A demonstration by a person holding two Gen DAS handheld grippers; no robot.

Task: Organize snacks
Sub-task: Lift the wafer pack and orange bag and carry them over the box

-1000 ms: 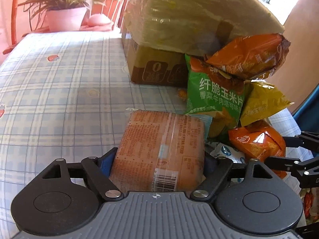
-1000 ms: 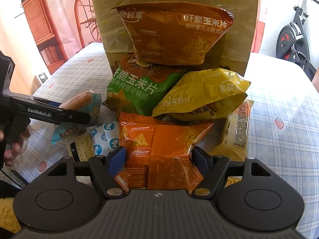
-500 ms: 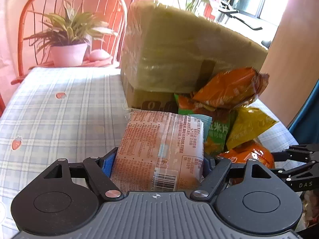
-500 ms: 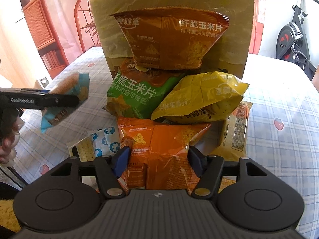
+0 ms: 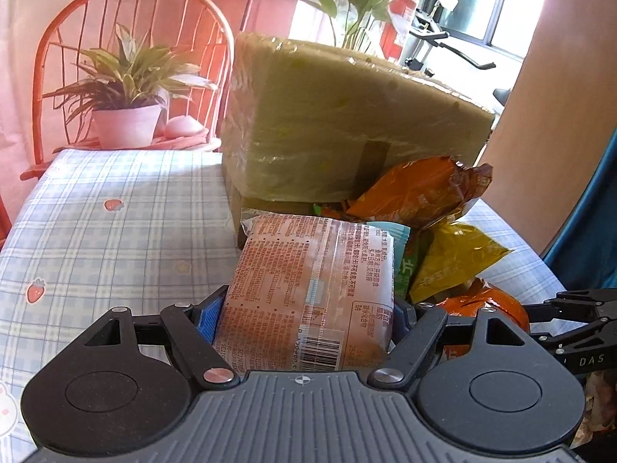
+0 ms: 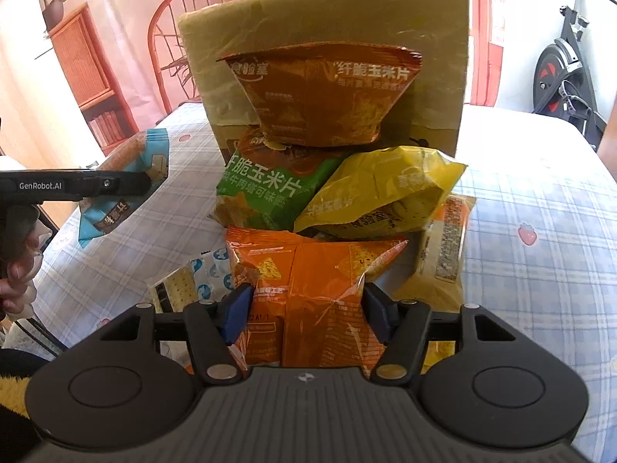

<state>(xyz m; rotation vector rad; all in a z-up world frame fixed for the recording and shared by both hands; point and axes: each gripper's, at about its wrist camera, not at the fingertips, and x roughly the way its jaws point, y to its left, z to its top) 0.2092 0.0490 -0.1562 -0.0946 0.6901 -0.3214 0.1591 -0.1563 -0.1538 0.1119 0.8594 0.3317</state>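
My left gripper (image 5: 304,320) is shut on an orange biscuit pack (image 5: 312,293) with teal ends and holds it up above the table; the pack also shows in the right wrist view (image 6: 123,189). My right gripper (image 6: 306,314) is shut on a bright orange chip bag (image 6: 312,293) at the front of the snack pile. Behind it lean a green chip bag (image 6: 266,193), a yellow bag (image 6: 381,193) and a dark orange bag (image 6: 320,100), stacked against a cardboard box (image 6: 327,23).
A cracker pack (image 6: 173,289) and a blue-white packet (image 6: 212,274) lie left of the pile, a tan packet (image 6: 447,247) on its right. The checked tablecloth (image 5: 96,231) stretches left. A potted plant (image 5: 123,115) and a red chair (image 5: 77,38) stand beyond the far edge.
My left gripper has lifted the biscuit pack off the table and raised it. My right gripper has closed in on the bright orange bag.
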